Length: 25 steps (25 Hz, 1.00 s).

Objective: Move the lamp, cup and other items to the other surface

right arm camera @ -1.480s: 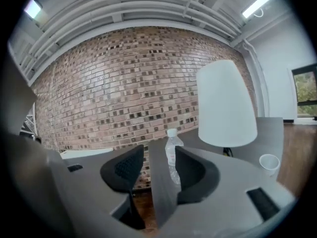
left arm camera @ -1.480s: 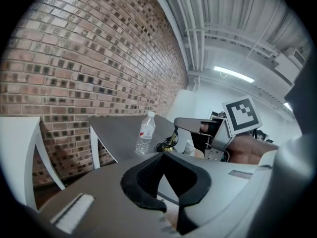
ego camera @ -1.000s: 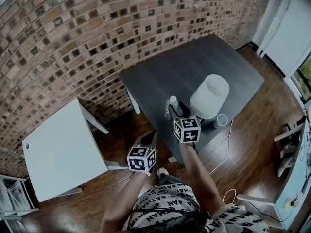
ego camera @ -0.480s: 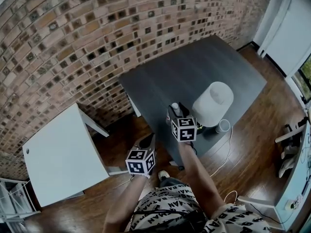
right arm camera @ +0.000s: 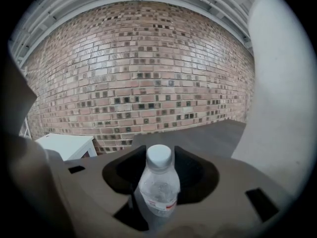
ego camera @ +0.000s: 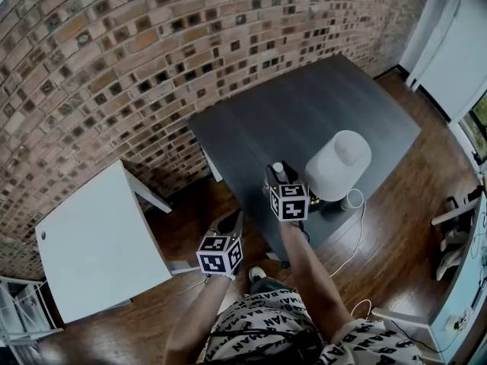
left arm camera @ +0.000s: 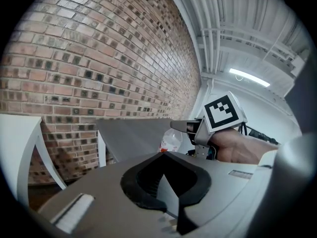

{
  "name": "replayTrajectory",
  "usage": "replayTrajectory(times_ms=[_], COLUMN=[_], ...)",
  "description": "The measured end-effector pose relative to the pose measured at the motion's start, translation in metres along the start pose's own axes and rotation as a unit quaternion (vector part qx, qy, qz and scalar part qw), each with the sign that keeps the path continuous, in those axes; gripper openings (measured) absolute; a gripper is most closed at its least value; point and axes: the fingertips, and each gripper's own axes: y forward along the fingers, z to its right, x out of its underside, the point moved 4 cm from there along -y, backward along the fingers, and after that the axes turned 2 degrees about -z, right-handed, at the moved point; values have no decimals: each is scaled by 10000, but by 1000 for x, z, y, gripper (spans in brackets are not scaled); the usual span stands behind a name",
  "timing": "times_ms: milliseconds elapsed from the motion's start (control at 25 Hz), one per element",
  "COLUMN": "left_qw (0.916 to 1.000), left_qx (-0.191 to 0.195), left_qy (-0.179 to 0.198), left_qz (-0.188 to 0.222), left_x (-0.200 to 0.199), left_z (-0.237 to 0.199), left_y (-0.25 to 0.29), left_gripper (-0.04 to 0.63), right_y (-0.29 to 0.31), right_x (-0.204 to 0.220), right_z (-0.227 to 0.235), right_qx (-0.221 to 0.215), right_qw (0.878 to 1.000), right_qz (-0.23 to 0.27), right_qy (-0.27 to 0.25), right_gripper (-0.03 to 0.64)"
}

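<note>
A clear water bottle [ego camera: 278, 168] with a white cap stands near the front edge of the dark table [ego camera: 304, 105]. My right gripper [ego camera: 275, 175] reaches around it. In the right gripper view the bottle [right arm camera: 158, 187] stands upright between the jaws, which have just been closing, and a dark gap remains at its left side. The white lamp [ego camera: 338, 164] stands right beside this gripper, and a small white cup [ego camera: 350, 198] sits by the lamp's base. My left gripper [ego camera: 232, 223] hangs shut and empty over the floor, left of the dark table.
A white side table [ego camera: 99, 242] stands at the left by the brick wall, with wooden floor between it and the dark table. The lamp's cord [ego camera: 351, 242] trails down to the floor at the right. The lamp shade [right arm camera: 282, 108] looms at the right gripper's right.
My right gripper has slid forward and a little down, so the bottle now stands between its jaws. The left gripper has drifted slightly.
</note>
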Motion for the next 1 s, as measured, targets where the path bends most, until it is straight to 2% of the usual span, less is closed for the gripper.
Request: replayTrajectory(times_ms=[160, 440, 640, 840, 1000], left_qw=[10000, 9999, 9992, 9978, 9952], left_qx=[-14, -89, -275, -511, -770], left_qy=[-26, -89, -229, -350, -472], left_qz=[9, 46, 162, 257, 370], left_x=[0, 1, 4, 12, 29], left_z=[-1, -2, -8, -21, -36], left_y=[0, -4, -16, -48, -95], left_gripper=[0, 0, 0, 0, 0], right_y=[0, -2, -10, -25, -43], right_x=[0, -2, -7, -15, -22], right_z=[0, 1, -10, -39, -85], right_qx=[-15, -57, -318, -522, -781], right_qw=[10000, 9999, 9992, 9973, 9942], right_qz=[-3, -11, 20, 76, 196], right_qy=[-21, -91, -257, -516, -719], right_gripper=[163, 156, 155, 155, 155])
